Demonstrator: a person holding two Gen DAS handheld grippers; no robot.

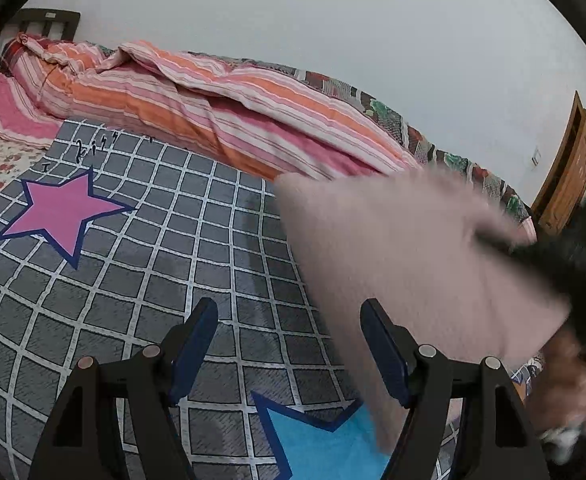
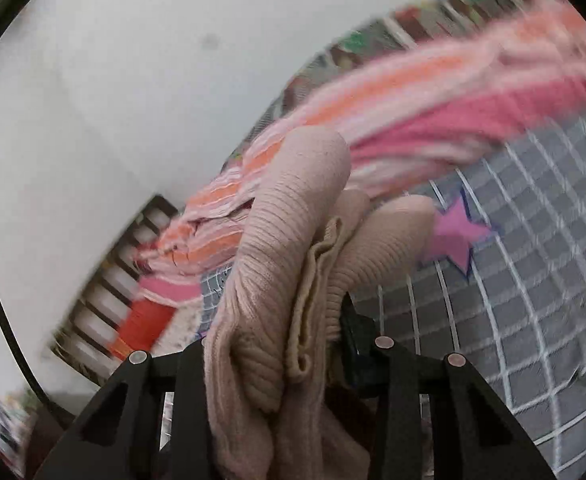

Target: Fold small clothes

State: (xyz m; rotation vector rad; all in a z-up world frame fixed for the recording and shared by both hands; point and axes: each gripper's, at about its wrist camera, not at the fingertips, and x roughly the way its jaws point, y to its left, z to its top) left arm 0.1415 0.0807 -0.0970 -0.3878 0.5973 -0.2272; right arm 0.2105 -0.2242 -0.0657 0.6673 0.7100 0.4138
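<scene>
A pale pink knitted garment [image 1: 405, 264] hangs blurred in the air at the right of the left wrist view, above the grey checked bedcover [image 1: 141, 280]. My left gripper [image 1: 289, 320] is open and empty, just left of the garment's lower edge. In the right wrist view my right gripper [image 2: 293, 344] is shut on the same pink ribbed garment [image 2: 293, 216], which bunches up between the fingers and hides their tips. The right view is tilted and motion-blurred.
A pink and orange striped quilt [image 1: 213, 100] lies bunched along the far side of the bed by the white wall. The cover bears a pink star [image 1: 61, 212] and a blue star [image 1: 317, 444]. A wooden door [image 1: 569, 172] stands at far right; a slatted headboard [image 2: 105, 300] shows.
</scene>
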